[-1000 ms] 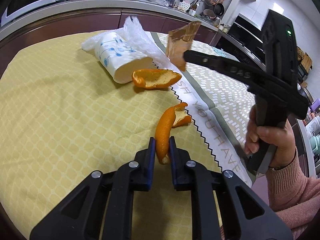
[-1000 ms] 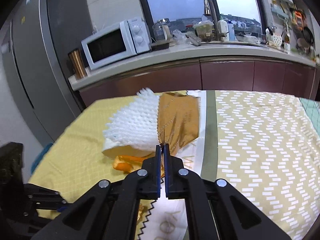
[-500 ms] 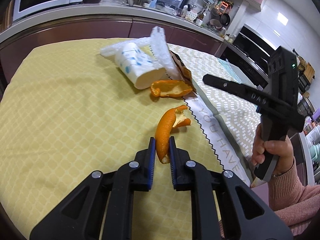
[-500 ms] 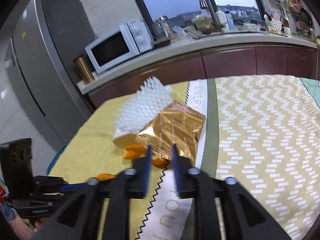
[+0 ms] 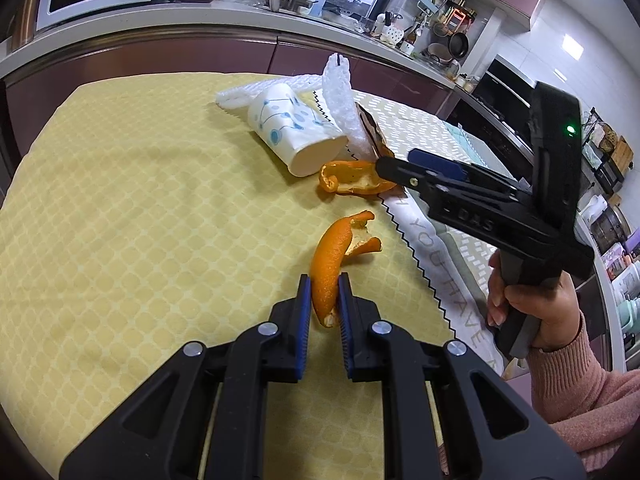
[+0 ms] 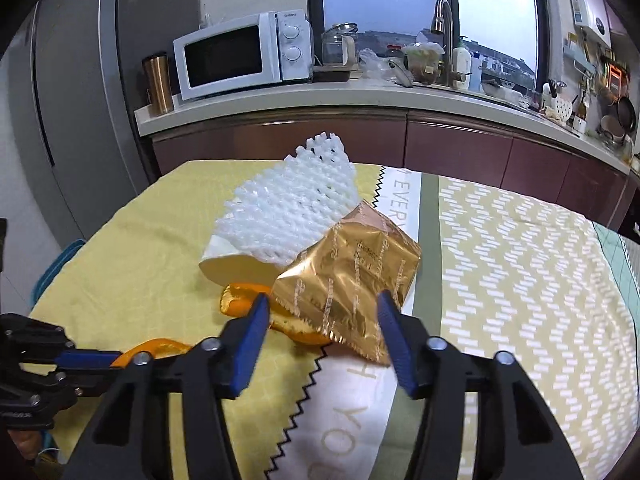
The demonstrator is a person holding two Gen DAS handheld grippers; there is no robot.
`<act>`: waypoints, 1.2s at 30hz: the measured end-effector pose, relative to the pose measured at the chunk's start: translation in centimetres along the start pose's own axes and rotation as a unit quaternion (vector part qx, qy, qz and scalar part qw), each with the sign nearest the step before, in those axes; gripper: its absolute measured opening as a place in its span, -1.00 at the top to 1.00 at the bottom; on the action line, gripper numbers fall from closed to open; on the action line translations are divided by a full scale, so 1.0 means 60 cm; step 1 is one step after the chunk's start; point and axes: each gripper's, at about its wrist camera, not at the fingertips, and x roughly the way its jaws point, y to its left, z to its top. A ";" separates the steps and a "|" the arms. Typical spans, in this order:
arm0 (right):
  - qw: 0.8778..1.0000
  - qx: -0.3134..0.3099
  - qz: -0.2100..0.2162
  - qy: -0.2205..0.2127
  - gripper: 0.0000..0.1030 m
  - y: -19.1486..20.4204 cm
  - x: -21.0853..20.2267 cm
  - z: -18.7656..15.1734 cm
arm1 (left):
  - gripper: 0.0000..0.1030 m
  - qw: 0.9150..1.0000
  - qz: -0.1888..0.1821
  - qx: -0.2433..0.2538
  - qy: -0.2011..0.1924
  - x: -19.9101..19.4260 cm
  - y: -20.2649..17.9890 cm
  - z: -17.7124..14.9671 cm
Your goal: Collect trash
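Gathering the scraps goes best if the orange peel (image 5: pixel 330 266), pinched in the left gripper (image 5: pixel 324 300), is carried to the heap where the gold wrapper (image 6: pixel 348 280) lies beneath the right gripper's (image 6: pixel 320 320) opening, empty jaws.

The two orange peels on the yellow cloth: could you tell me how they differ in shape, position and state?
The long peel is a narrow curved strip, while the curled peel is a broader, cupped piece. The long peel is pinched between the left gripper pads, whereas the curled peel lies loose. The long peel sits alone, but the curled peel lies against the paper cup and partly under the gold wrapper. Both are orange outside, pale inside.
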 end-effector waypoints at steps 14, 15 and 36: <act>0.998 0.047 0.001 -0.036 0.95 -0.046 -0.041 0.000 | 0.73 1.000 0.009 -0.015 -0.023 -0.036 0.021 -0.006; 0.998 0.050 0.004 -0.042 0.96 -0.048 -0.048 0.000 | 0.73 1.000 0.010 -0.016 -0.025 -0.038 0.024 -0.004; 0.986 0.064 0.090 -0.125 0.97 -0.014 -0.173 0.015 | 0.73 0.996 0.034 -0.046 -0.070 -0.129 0.069 -0.026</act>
